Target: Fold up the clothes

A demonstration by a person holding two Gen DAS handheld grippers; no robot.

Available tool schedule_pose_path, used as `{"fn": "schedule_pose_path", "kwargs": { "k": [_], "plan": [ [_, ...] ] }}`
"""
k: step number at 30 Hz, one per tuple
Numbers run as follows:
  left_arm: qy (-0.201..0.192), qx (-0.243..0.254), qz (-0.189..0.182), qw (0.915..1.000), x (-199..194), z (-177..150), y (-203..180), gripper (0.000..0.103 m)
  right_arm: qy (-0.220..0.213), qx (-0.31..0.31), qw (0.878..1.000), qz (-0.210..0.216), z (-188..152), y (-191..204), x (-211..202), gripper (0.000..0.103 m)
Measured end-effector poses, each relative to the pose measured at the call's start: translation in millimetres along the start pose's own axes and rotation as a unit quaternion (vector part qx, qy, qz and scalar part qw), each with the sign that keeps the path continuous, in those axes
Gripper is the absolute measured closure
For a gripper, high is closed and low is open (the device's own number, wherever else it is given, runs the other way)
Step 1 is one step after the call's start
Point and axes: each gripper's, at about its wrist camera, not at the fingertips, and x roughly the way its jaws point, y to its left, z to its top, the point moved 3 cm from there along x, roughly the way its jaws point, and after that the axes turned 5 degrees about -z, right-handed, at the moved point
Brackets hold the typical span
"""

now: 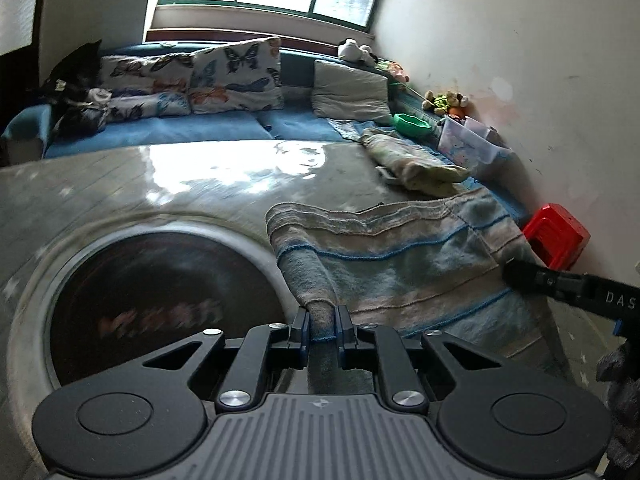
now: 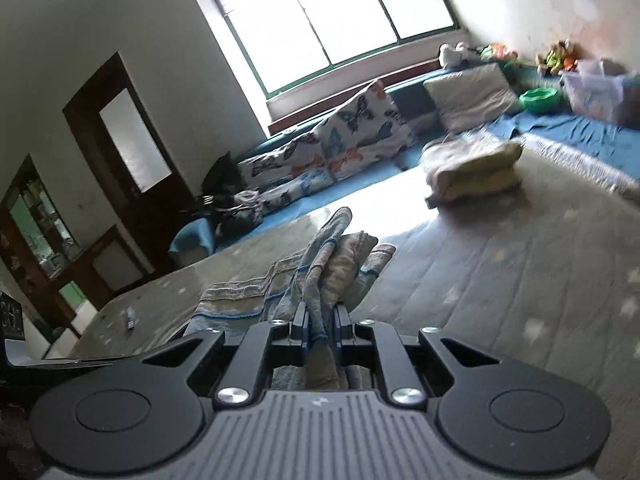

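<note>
Striped terry towel [image 1: 400, 256] is pinched in both nearly closed tools, left tool [image 1: 320, 322] and right tool [image 2: 320, 322] (each grips an edge); blur hides how deep, so a thin bite might slip.

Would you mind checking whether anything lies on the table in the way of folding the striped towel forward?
Nothing visible blocks it. Both the left gripper and right gripper are shut on the striped towel; the folded cloth lies farther back, apart from it.

blurred: lettering on dark disc [image 1: 160, 312] | cut off: right hand-held gripper [image 1: 576, 284] body at edge
</note>
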Motion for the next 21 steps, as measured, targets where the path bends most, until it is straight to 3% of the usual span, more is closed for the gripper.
{"fn": "schedule_pose_path", "kwargs": {
  "k": [9, 21],
  "plan": [
    [0.015, 0.02, 0.014, 0.9996, 50.0, 18.2, -29.4, 0.089, 0.01, -0.011, 1.0, -0.024, 22.0, -35.7, 22.3, 0.093],
    [0.055, 0.016, 0.03, 0.9979, 91.2, 13.7, -28.4, 0.085, 0.051, 0.002, 0.997, -0.054, 5.8, -71.5, 56.9, 0.091]
  ]
}}
